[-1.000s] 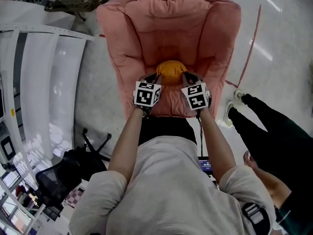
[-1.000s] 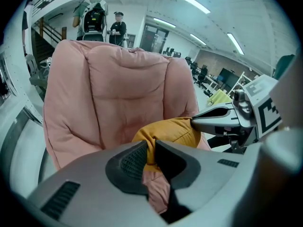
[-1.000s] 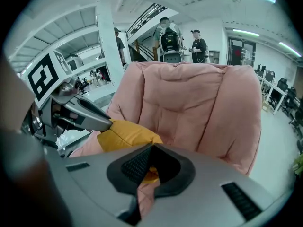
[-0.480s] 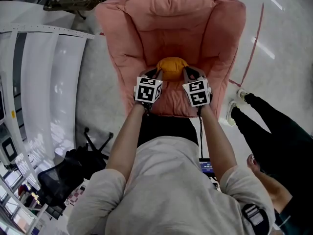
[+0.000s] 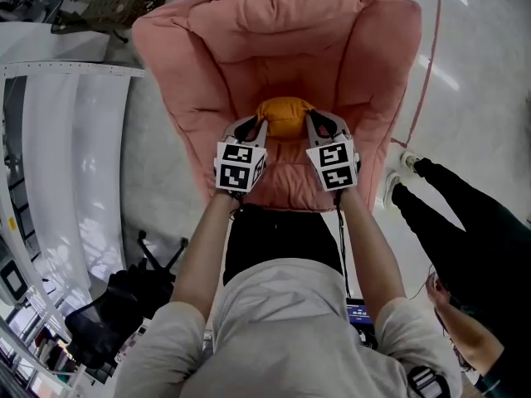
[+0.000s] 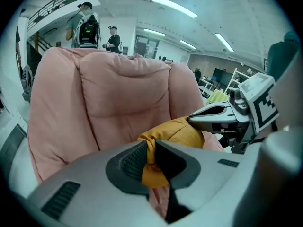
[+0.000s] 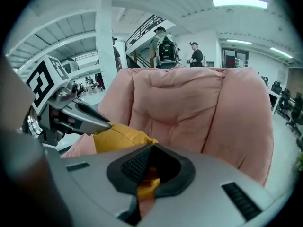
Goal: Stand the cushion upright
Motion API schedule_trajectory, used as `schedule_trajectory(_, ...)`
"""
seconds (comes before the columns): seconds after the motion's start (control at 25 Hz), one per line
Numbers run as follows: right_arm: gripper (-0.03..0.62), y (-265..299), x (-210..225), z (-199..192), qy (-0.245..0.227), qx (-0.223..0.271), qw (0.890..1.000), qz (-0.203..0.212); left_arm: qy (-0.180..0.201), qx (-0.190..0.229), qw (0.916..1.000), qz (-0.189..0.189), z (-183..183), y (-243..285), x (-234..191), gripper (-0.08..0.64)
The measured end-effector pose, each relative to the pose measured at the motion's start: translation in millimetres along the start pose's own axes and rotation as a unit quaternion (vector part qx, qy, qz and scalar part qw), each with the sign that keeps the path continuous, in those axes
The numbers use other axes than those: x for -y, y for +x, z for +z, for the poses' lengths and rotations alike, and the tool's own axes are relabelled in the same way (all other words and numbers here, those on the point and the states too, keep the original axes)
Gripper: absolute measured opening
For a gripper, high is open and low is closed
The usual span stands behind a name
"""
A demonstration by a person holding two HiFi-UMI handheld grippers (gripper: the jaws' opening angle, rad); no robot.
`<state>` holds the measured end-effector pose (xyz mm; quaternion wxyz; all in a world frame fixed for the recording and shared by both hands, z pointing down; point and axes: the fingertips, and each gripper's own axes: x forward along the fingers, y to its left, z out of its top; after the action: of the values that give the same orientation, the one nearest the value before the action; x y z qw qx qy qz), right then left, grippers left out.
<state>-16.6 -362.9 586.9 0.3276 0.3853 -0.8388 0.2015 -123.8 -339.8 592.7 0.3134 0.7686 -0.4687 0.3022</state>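
An orange cushion (image 5: 284, 116) is held over the seat of a big pink padded armchair (image 5: 282, 31). My left gripper (image 5: 260, 126) is shut on the cushion's left edge and my right gripper (image 5: 309, 123) is shut on its right edge. In the left gripper view the orange cushion (image 6: 176, 134) is pinched between the dark pads, with the right gripper (image 6: 222, 118) clamped on its far side. In the right gripper view a fold of the cushion (image 7: 120, 138) sits squeezed between the jaws, and the left gripper (image 7: 78, 113) bites the other end.
A person in dark clothes (image 5: 465, 230) stands close at the right of the chair. A white curved panel (image 5: 75, 156) lies on the floor at the left, with a black office chair (image 5: 108, 305) below it. The armchair's tall back (image 6: 118, 93) rises right behind the cushion.
Both grippers have carried the cushion a little further in toward the armchair's back. The head view has shifted, so the chair fills more of the picture.
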Motion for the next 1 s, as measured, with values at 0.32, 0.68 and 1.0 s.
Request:
schedule_trajectory(0.32,0.015,27,12,19,0.000,0.053,0.999,-0.012,0.016,0.060,0.9981,0.001,18,21,-27,0.061)
schedule_trajectory(0.68,0.015,50,25,31,-0.003,0.076,0.997,-0.026,-0.011,0.105,0.9944,0.003,33,39,-45,0.061)
schedule_trajectory(1.0,0.015,63,38,43,-0.007,0.076,0.996,-0.042,-0.016,0.112,0.9936,-0.005,47,53,-56,0.061)
